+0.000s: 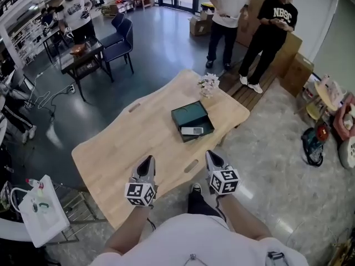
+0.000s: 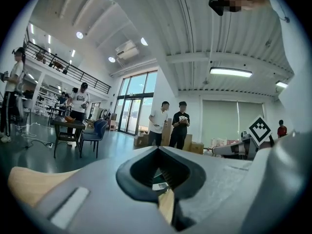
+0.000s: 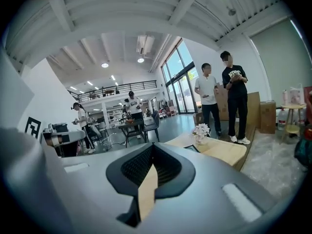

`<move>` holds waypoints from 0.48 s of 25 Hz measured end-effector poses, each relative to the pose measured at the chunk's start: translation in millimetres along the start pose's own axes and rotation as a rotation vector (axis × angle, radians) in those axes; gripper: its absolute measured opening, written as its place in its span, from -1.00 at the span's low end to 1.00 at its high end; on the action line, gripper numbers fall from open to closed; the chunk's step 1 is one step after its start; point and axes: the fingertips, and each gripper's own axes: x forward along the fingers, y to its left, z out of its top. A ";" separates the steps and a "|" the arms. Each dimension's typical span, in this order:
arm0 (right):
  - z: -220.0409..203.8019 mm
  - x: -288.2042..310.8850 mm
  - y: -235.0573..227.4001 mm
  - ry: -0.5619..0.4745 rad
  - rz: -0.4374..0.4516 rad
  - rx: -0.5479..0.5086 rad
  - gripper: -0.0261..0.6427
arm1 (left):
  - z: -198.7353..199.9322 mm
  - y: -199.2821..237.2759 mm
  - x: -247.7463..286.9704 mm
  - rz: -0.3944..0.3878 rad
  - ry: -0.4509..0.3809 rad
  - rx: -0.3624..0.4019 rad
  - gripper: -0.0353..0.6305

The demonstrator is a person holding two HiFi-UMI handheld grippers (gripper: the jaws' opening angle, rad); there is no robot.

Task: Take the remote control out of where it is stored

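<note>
Right gripper (image 3: 151, 150): fingers (image 3: 130, 168) pressed together, nothing between; pale wood surface (image 3: 224, 152) showing through slit below. Small flower vase (image 3: 200, 133) upright on surface ahead, dark box (image 3: 191, 148) edge just beside. Person in white top (image 3: 207, 94), person in black top (image 3: 235, 89) standing beyond far end.

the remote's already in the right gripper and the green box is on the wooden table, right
No: the right gripper holds nothing, jaws together, short of the green box. The remote lies at that box, on the wooden table, as the head view shows.
</note>
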 end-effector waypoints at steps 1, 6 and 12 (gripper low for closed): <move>4.1 11.4 -11.1 0.006 0.005 0.001 -0.84 | 0.7 1.9 15.5 0.005 -0.006 -0.002 -0.89; 32.9 74.1 -68.9 0.040 0.044 0.012 -0.84 | 9.9 5.7 100.7 0.032 -0.028 -0.009 -0.89; 73.2 152.5 -113.7 0.038 0.105 0.009 -0.84 | 17.9 11.1 185.2 0.066 -0.018 0.010 -0.89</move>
